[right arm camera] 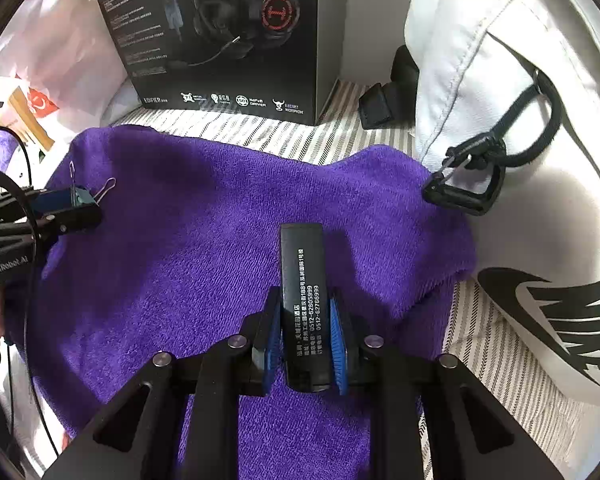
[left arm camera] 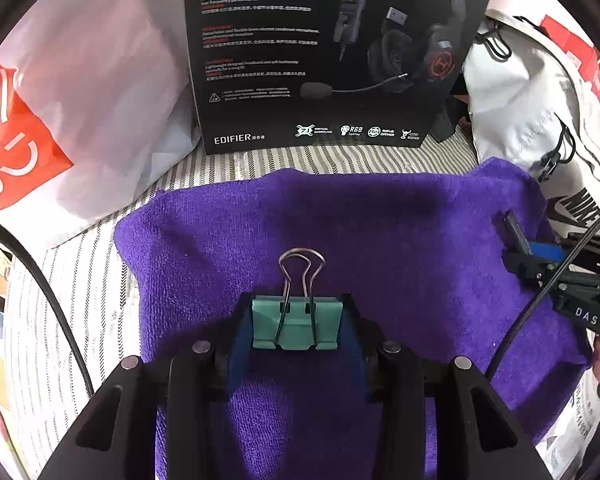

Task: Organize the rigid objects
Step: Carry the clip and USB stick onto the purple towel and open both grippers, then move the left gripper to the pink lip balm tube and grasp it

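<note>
A: What's nearest in the left wrist view?

B: The left gripper [left arm camera: 296,330], its blue-padded fingers pinching a teal metal binder clip [left arm camera: 295,324] by its body, wire handles pointing away, over the fuzzy purple towel [left arm camera: 380,240].

A: And the other hand?

B: The right gripper [right arm camera: 305,340] is clamped on a flat black rectangular bar with white printed text [right arm camera: 302,280], which sticks out forward above the same towel, toward its right side.

A: Beyond the towel?

B: Grey-and-white striped cloth [left arm camera: 340,160], then an upright black Edifier headset box [left arm camera: 324,52] at the far edge. A white plastic bag with a red logo [left arm camera: 80,100] sits far left, a white Nike drawstring bag [right arm camera: 520,160] on the right.
</note>
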